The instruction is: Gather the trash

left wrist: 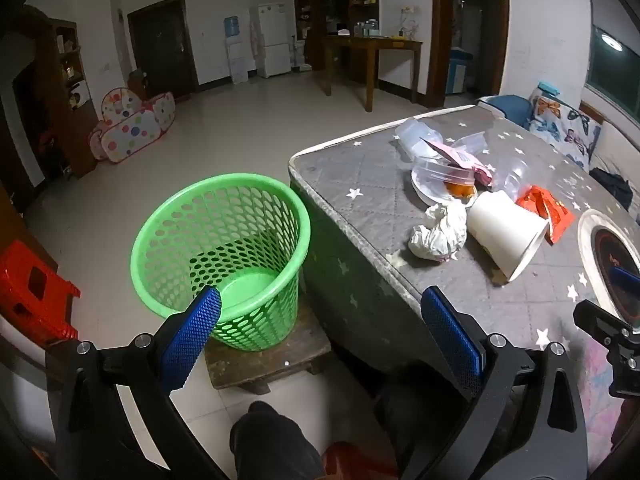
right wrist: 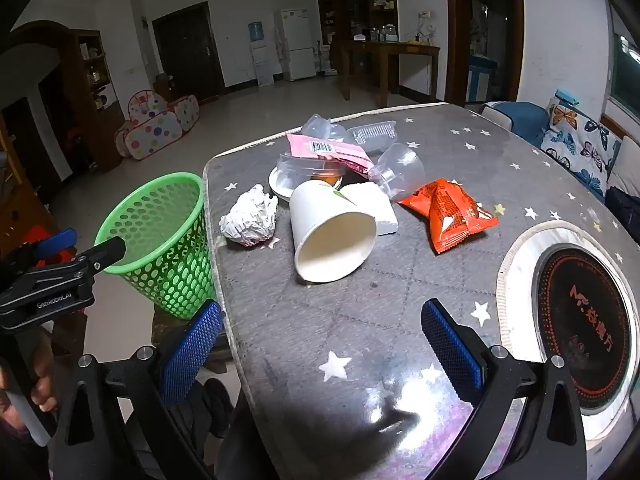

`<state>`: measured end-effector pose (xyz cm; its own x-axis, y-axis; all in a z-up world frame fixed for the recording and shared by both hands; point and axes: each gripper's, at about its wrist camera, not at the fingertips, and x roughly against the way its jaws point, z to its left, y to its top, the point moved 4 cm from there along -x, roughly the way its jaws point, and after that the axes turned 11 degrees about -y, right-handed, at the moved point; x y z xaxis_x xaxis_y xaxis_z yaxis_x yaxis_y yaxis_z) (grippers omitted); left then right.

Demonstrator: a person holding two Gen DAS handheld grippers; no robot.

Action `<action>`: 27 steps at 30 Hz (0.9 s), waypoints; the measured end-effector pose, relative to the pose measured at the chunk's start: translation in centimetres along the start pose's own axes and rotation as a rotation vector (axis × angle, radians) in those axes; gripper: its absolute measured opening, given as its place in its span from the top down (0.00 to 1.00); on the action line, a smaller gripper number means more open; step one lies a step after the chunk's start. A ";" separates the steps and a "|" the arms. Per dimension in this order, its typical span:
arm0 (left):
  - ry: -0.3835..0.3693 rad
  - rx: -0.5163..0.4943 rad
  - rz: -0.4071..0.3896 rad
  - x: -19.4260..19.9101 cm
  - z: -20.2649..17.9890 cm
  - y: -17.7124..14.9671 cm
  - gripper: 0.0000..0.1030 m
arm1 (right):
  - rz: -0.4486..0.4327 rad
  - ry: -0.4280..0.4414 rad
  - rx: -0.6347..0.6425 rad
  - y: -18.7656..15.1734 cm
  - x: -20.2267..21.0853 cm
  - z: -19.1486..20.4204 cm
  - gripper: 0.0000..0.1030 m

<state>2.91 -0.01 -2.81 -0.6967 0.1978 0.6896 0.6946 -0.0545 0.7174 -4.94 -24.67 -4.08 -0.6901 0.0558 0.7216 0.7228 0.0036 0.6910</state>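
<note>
Red stool (left wrist: 34,292), left view only

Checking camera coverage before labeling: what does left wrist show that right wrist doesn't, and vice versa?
Left wrist only: the inside bottom of the green basket, with nothing in it, the wooden stool under it, and a red plastic stool.

Right wrist only: the full induction cooktop with its printed ring, and the barcode on the pink packet.

Both: the paper cup on its side, crumpled paper ball, orange snack bag, clear plastic containers, and open jaws holding nothing.
</note>
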 end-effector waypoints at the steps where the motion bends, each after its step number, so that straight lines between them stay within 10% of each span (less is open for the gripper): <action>1: -0.001 0.001 0.001 0.0 0.0 0.0 0.05 | -0.002 0.003 -0.003 0.0 0.0 0.0 0.06; 27: -0.004 -0.001 0.015 -0.7 -0.2 -0.4 0.05 | 0.003 0.007 -0.005 -0.1 -0.1 0.2 0.06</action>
<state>3.06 -0.31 -3.54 -0.6854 0.2004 0.7001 0.7049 -0.0588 0.7069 -4.93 -24.49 -4.18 -0.6881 0.0493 0.7240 0.7248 -0.0011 0.6890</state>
